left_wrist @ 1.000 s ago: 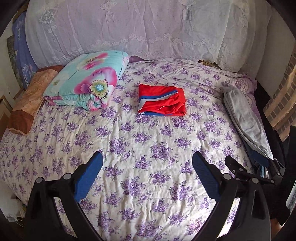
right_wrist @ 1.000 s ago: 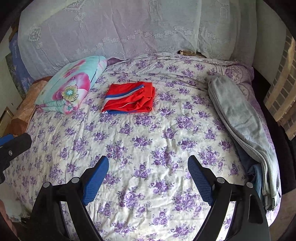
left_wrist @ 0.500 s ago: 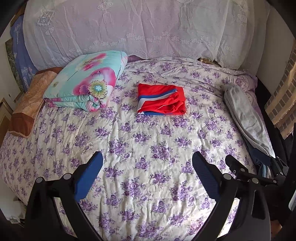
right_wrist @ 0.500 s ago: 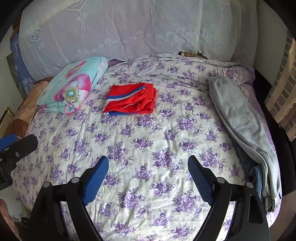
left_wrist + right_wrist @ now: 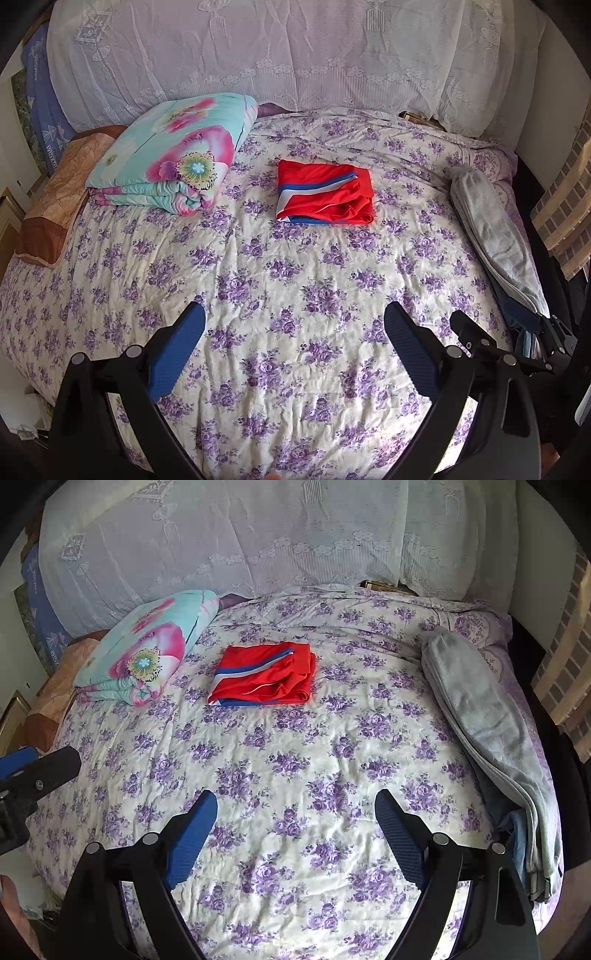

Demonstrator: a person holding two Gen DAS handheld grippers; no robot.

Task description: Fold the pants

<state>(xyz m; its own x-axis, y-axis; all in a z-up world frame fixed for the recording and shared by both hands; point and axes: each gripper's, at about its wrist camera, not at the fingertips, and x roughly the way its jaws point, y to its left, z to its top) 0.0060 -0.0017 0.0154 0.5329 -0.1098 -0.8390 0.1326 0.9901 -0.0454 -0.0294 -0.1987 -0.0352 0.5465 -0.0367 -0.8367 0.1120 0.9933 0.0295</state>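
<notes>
Red pants with a blue and white stripe (image 5: 324, 192) lie folded in a neat rectangle on the flowered bedspread (image 5: 295, 280), toward the far middle; they also show in the right wrist view (image 5: 263, 675). My left gripper (image 5: 294, 328) is open and empty, above the near part of the bed, well short of the pants. My right gripper (image 5: 295, 808) is open and empty too, likewise near the bed's front. The right gripper's body shows at the left view's right edge (image 5: 491, 347), and the left gripper's body at the right view's left edge (image 5: 33, 775).
A folded turquoise flowered quilt (image 5: 173, 162) lies at the far left, next to a brown pillow (image 5: 55, 199). Folded grey clothes (image 5: 491, 731) lie along the bed's right edge over blue garments. A white lace cover (image 5: 277, 55) hangs behind the bed.
Both grippers have drawn back and risen slightly, so the bed and pants look a little farther away. The pants have not moved. Both grippers stay open.
</notes>
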